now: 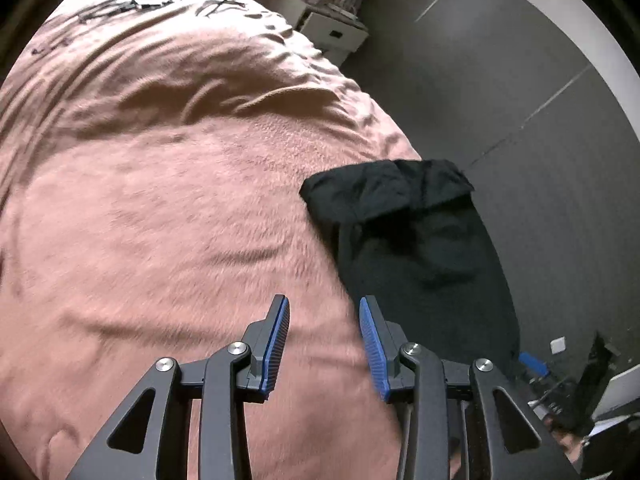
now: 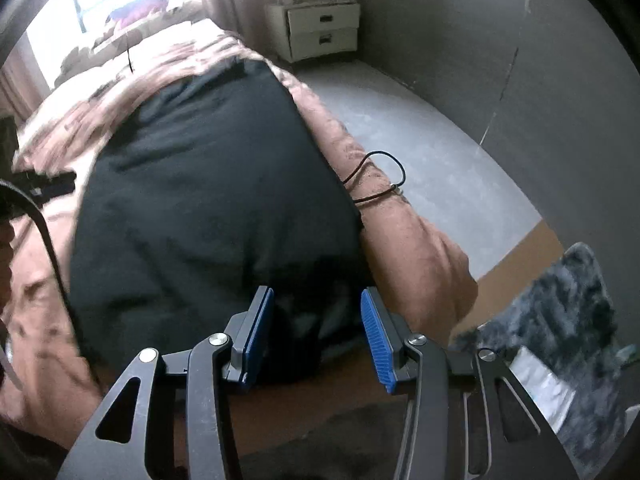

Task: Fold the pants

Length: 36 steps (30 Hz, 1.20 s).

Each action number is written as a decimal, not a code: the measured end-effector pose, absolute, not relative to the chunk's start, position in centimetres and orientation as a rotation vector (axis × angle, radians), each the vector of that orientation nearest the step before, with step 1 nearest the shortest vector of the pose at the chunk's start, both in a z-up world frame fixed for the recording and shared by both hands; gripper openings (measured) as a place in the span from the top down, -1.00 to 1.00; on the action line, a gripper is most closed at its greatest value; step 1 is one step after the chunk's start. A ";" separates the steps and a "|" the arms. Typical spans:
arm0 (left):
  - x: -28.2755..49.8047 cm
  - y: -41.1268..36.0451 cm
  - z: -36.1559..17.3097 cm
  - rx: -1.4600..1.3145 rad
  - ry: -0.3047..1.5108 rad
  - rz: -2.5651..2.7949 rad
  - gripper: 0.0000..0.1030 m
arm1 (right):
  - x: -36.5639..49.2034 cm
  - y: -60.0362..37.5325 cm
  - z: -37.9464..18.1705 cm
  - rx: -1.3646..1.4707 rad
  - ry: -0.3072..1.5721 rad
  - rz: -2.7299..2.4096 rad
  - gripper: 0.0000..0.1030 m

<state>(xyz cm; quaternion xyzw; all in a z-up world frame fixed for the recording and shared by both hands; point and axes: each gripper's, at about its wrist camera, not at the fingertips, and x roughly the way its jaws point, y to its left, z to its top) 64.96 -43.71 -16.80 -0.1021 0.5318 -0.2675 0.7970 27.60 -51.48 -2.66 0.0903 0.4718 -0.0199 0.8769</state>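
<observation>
The black pants (image 1: pixel 420 248) lie on a pink blanket (image 1: pixel 160 200) near the bed's right edge, with one end folded back over itself at the far side. My left gripper (image 1: pixel 324 320) is open and empty, above the blanket just left of the pants' near edge. In the right wrist view the pants (image 2: pixel 208 184) spread wide over the bed. My right gripper (image 2: pixel 318 312) is open, its jaws to either side of the pants' near edge without closing on it.
A white nightstand (image 2: pixel 322 32) stands by the far wall. A black cable (image 2: pixel 380 180) loops on the blanket edge right of the pants. Grey floor (image 1: pixel 500 80) lies beside the bed. A dark shaggy rug (image 2: pixel 560 320) is at the right. Cables lie at the bed's far end (image 1: pixel 148 0).
</observation>
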 end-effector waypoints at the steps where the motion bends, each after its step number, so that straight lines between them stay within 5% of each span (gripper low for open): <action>1: 64.3 -43.3 -16.1 -0.200 1.137 -0.572 0.24 | 27.1 -51.4 -2.1 0.203 0.972 -0.039 0.16; 5: 61.6 -42.1 -13.4 -0.151 1.111 -0.571 -0.16 | 24.4 -50.9 0.9 0.252 0.961 -0.037 0.14; 8: 59.5 -41.7 -11.0 -0.095 1.073 -0.587 -0.44 | 22.2 -50.4 3.3 0.263 0.937 -0.051 -0.31; 19: 51.2 -39.3 -2.0 0.032 0.936 -0.621 -0.98 | 14.7 -45.8 9.5 0.235 0.875 -0.073 -0.73; 22: 49.1 -38.2 -0.1 0.056 0.907 -0.619 -0.99 | 13.3 -44.3 10.3 0.226 0.861 -0.077 -0.99; 36: 39.2 -31.6 6.7 0.079 0.732 -0.549 -0.99 | 7.6 -37.9 14.2 0.166 0.788 -0.007 -1.00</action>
